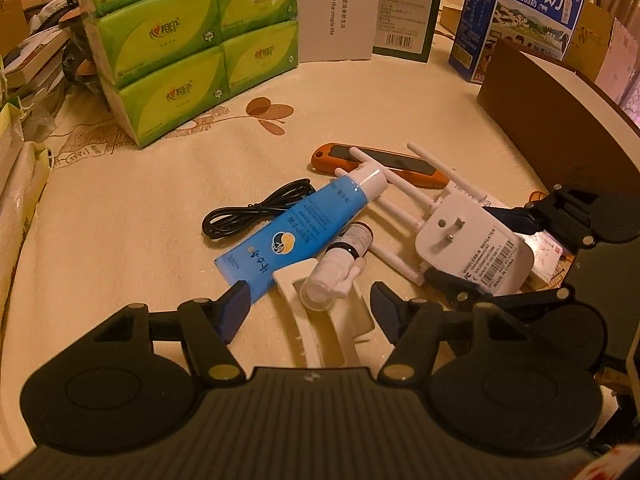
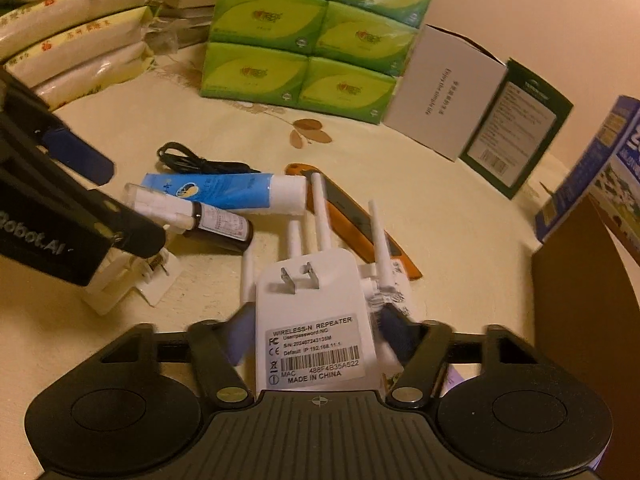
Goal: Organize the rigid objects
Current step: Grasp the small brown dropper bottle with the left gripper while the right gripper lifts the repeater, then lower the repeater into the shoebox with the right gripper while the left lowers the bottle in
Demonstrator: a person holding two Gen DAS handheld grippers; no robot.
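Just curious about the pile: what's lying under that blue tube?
Under the blue tube, near its cap, lie the repeater's white antennas; behind is an orange utility knife. Anything beneath its middle is hidden.

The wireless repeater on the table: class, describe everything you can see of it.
The wireless repeater is a white plastic box lying plug-side up, two metal prongs pointing upward. A printed label reads "WIRELESS-N REPEATER" and "MADE IN CHINA", with a barcode. Thin white antennas fan out from its far end, some crossing the orange utility knife. The right gripper has a blue pad either side of the body; whether they grip it is unclear.
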